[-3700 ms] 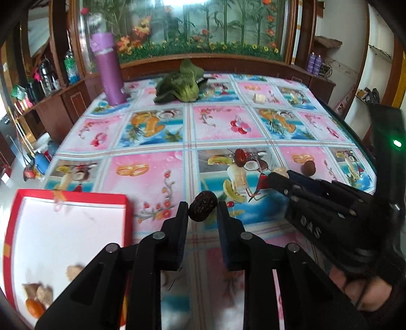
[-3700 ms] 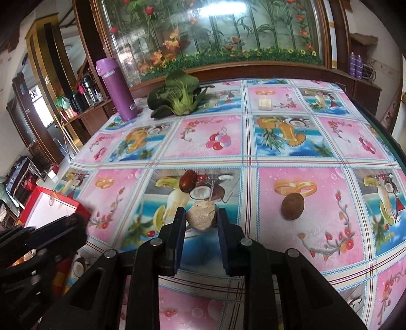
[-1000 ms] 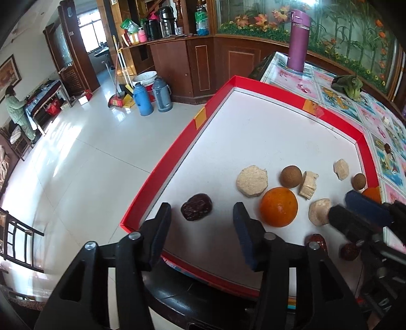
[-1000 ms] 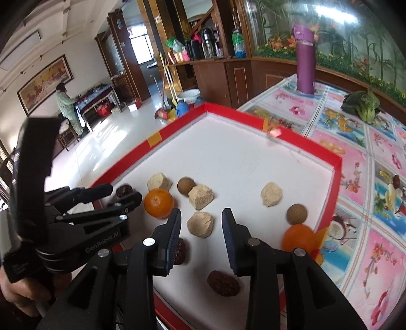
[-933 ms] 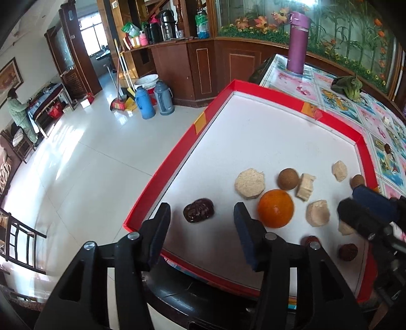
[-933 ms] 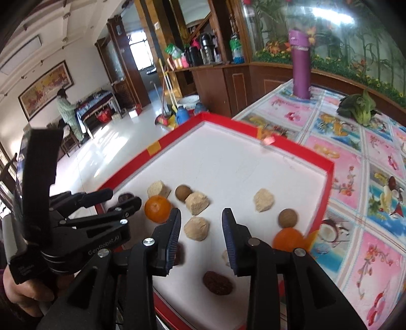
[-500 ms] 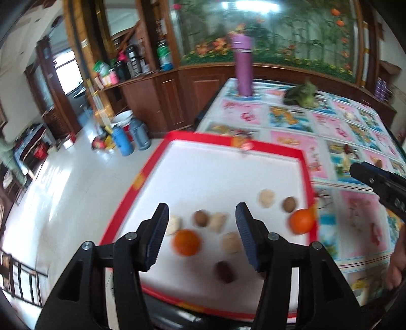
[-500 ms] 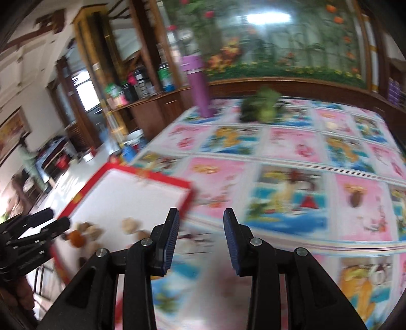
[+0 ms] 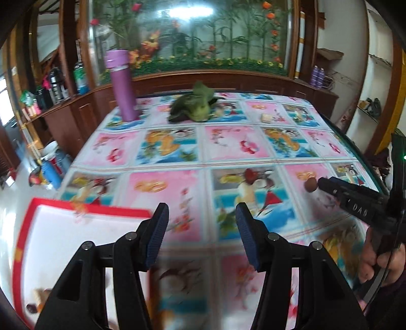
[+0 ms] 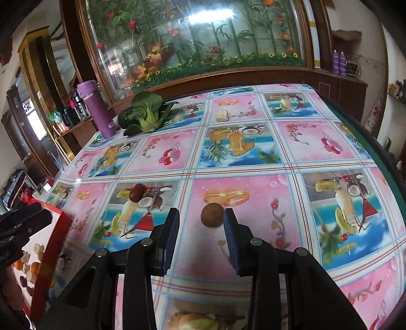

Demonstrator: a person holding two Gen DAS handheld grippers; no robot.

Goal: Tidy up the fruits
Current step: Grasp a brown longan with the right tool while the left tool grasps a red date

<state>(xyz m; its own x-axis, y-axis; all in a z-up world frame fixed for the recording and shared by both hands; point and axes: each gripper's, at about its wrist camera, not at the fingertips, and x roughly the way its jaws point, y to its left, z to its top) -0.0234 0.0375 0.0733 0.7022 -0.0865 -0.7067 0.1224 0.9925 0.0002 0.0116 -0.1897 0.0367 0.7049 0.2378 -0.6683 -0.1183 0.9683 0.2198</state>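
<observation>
Bright, even daylight indoors. Strong white glare on the glass panel [image 9: 187,12] at top centre in both views, and sheen on the glossy tablecloth [image 10: 253,157]. Left wrist view is motion-blurred, worst in the lower half around the red tray [image 9: 22,228]; right wrist view is sharp, soft only at bottom edge. Heavy fisheye bending, dark vignetted corners. Shadows faint.

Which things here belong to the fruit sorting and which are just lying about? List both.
Job: brown round fruit between the right tongs; dark red date; red-rimmed tray; left tongs, open and empty.

Lying about: bok choy; purple flask; pale block.
</observation>
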